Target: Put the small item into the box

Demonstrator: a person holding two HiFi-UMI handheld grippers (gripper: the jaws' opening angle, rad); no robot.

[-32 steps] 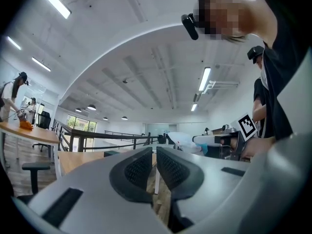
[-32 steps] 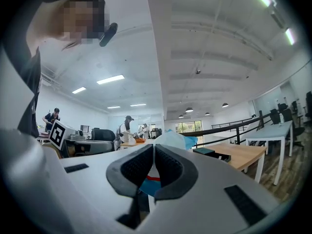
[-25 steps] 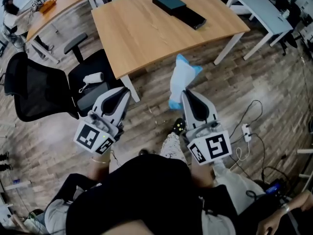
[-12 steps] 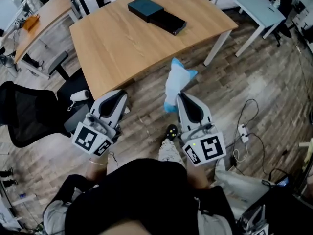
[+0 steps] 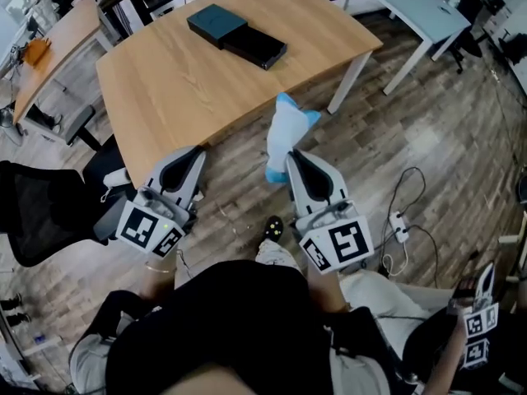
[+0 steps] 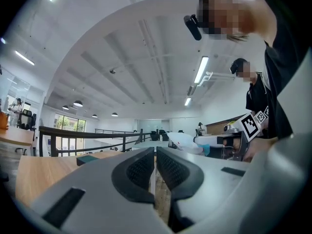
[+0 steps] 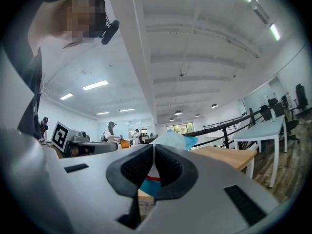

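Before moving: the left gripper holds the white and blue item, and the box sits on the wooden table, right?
No: the right gripper holds the white and blue item, as the right gripper view shows; the left gripper is shut and empty. The box sits on the wooden table.

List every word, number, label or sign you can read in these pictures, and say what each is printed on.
None can be read.
Cube on left gripper, cube on right gripper: black-and-white square patterns, no letters.
Blue-and-white packet held by right gripper: red mark, unreadable.
Dark boxes on the table: no print visible.
Another person's marker cube: pattern only.
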